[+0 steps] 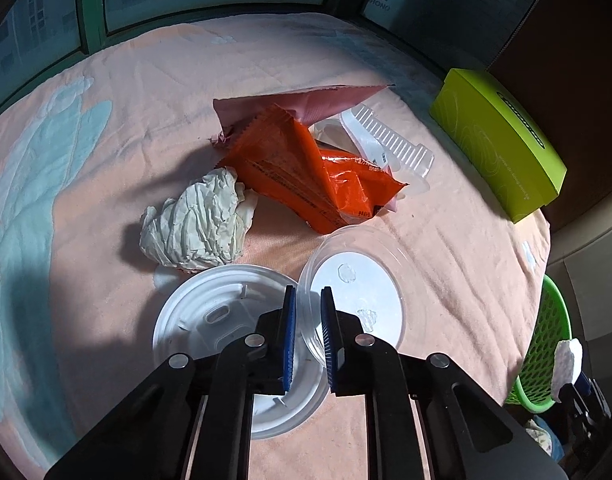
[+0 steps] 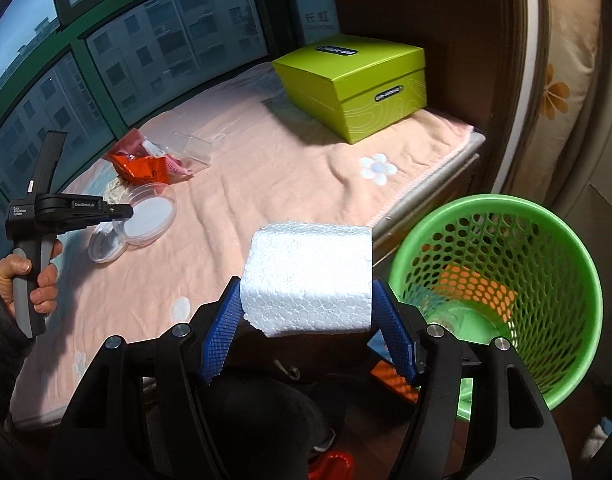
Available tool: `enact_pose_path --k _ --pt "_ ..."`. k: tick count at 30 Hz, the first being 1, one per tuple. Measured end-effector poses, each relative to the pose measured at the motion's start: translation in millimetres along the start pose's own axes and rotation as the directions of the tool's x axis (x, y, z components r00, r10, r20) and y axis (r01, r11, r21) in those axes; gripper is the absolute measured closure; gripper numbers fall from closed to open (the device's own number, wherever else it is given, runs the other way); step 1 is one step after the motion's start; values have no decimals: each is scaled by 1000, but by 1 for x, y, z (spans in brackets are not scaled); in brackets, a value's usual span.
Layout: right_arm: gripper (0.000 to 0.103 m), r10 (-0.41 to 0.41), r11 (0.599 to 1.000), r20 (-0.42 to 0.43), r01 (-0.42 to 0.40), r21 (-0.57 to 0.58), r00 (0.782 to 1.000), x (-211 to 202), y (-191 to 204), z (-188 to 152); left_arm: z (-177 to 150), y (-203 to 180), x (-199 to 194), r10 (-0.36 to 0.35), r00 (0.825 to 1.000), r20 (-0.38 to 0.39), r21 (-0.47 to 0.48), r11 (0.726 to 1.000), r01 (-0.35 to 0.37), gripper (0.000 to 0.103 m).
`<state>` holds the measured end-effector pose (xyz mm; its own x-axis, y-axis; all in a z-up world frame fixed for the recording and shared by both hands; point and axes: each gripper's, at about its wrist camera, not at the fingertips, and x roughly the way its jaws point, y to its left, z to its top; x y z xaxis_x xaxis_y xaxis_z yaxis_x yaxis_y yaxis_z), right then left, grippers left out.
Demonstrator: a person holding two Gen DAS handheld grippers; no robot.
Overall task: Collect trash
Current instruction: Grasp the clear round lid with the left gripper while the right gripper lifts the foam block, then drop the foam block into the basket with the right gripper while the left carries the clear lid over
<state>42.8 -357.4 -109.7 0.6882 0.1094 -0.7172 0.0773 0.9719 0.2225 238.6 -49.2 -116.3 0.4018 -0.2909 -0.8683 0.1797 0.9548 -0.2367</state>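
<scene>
My left gripper (image 1: pixel 308 300) has its jaws narrowly apart around the rim of a clear plastic container (image 1: pixel 356 284), beside a white lid (image 1: pixel 226 316); I cannot tell if the pads touch it. Behind lie crumpled white paper (image 1: pixel 198 220), an orange wrapper (image 1: pixel 306 168), a pink bag (image 1: pixel 306 100) and a clear ribbed tray (image 1: pixel 390 144). My right gripper (image 2: pixel 306 284) is shut on a white foam block (image 2: pixel 310 276), held off the bed's edge, left of the green mesh bin (image 2: pixel 502 280). The bin (image 1: pixel 546 340) and foam block (image 1: pixel 566 364) also show in the left wrist view.
A lime-green box (image 2: pixel 354 84) stands at the far right corner of the pink blanket (image 2: pixel 266 168). Windows run along the far side. The bin stands on the floor beside the bed, with orange and clear trash inside (image 2: pixel 474 288).
</scene>
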Motion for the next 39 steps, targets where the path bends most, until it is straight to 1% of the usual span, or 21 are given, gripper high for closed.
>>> enact_pose_path --k 6,11,20,26,28,29,33,36,39 --pt "38 -46 998 7 46 31 999 -6 -22 -3 -6 -3 -13 -29 999 13 0 1000 29 94" --pt "38 -84 995 4 83 57 996 -10 -38 -7 -13 -12 -24 -63 998 13 16 998 63 94" --pt "38 -169 978 -3 168 123 986 -17 -82 -12 -17 -50 -44 -150 989 20 72 986 148 94" --pt "35 -211 965 -12 210 159 977 -20 -110 -16 -18 -92 -53 -196 980 22 148 970 191 94" --pt "32 -214 961 -17 214 175 977 -22 -118 -19 -19 -108 -53 -215 977 17 171 963 209 94" --pt "29 -215 959 -16 214 183 976 -24 -122 -20 -19 -117 -52 -224 974 12 181 959 218 94" --pt "29 -236 953 1 232 195 972 -36 -133 -26 -23 -155 -46 -254 967 -15 227 941 251 94" --pt "26 -243 951 16 235 202 970 -47 -140 -29 -27 -183 -38 -267 963 -41 261 927 268 94" --pt "26 -258 947 37 246 205 965 -59 -146 -33 -33 -214 -29 -273 959 -72 300 911 282 94"
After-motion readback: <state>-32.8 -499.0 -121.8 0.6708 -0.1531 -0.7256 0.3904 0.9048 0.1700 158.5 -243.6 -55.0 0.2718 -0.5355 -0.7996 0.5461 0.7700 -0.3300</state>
